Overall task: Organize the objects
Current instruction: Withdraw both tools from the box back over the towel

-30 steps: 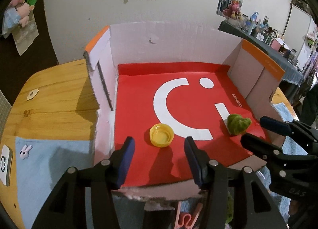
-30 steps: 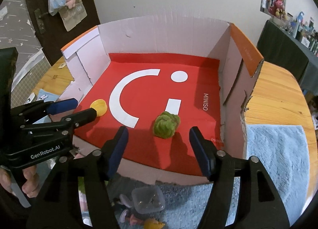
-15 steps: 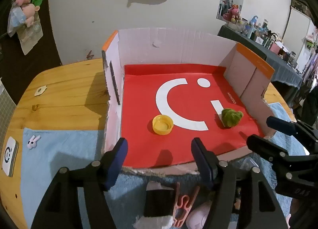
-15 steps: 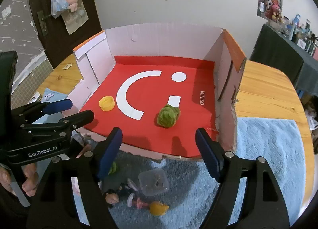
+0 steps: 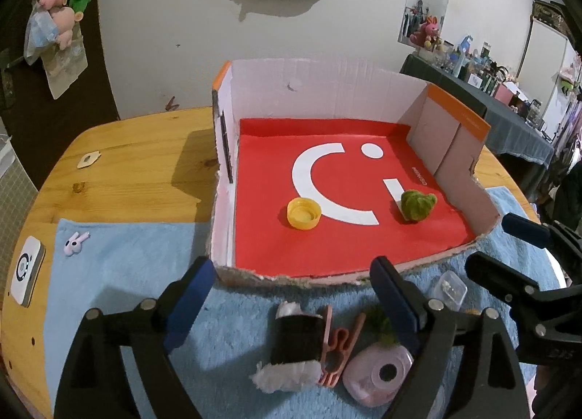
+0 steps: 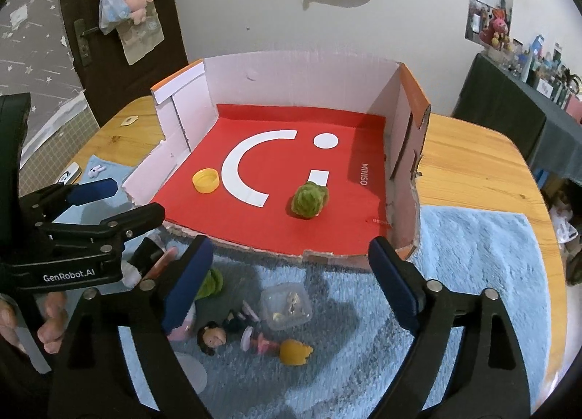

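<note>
A cardboard box [image 5: 327,91] [image 6: 298,76] with a red floor stands on the table. Inside lie a yellow bottle cap [image 5: 303,213] [image 6: 206,181] and a green fuzzy ball [image 5: 417,203] [image 6: 309,199]. My left gripper [image 5: 294,302] is open and empty, in front of the box above a black-and-white plush piece [image 5: 294,350], a pink clip [image 5: 338,346] and a pink round case [image 5: 378,375]. My right gripper [image 6: 291,284] is open and empty above a clear plastic container [image 6: 285,304], small dolls [image 6: 251,339] and another green ball [image 6: 209,282].
A blue towel [image 5: 120,273] [image 6: 473,273] covers the near part of the wooden table [image 5: 127,171]. A white device [image 5: 27,269] and a bunny clip [image 5: 74,242] lie at the left. Each gripper shows in the other's view, the right one [image 5: 516,251] and the left one [image 6: 120,200].
Both grippers have pulled back out of the box and away from it, still open. The cap and green ball stay on the red floor. The loose items on the towel have come into view.
</note>
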A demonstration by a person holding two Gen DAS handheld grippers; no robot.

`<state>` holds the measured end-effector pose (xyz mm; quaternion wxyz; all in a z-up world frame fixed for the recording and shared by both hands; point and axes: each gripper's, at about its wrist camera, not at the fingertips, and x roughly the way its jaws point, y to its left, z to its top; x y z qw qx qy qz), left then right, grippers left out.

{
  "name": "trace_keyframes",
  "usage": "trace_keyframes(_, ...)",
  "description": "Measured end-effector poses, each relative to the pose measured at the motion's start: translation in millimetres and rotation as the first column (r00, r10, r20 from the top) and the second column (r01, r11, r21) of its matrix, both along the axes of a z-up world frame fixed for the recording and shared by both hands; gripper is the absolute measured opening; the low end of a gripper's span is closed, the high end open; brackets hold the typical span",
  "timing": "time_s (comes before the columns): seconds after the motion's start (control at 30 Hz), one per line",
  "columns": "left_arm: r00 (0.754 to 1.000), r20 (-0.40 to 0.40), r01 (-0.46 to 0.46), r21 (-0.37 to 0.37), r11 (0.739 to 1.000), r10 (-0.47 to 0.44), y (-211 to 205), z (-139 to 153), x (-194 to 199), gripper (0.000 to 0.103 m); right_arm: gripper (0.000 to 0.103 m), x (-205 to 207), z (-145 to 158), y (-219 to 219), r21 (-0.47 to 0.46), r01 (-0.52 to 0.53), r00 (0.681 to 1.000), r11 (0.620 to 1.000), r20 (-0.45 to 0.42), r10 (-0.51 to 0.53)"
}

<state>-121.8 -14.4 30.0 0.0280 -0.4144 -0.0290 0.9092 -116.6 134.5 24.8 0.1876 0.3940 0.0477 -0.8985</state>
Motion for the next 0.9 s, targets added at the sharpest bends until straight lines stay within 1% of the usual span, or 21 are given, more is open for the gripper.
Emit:
trace_keyframes(0.3, 1.000, 0.005, -0.007, 0.004, 1.000, 0.007, -1, -2, 14, 0.091, 0.089, 15, 0, 1, 0.009, -0.001, 1.000, 1.000, -0.013, 0.001)
trace_keyframes(0.43, 1.000, 0.003, -0.008, 0.009, 1.000, 0.008, 0, -3, 19, 0.095, 0.089, 21, -1, 2, 0.011, 0.001, 1.000, 1.000, -0.012, 0.000)
trace_keyframes(0.9, 1.000, 0.012, -0.006, 0.011, 1.000, 0.006, 0, -13, 45, 0.095, 0.089, 45, -10, 5, 0.008, 0.005, 1.000, 1.000, -0.005, -0.005)
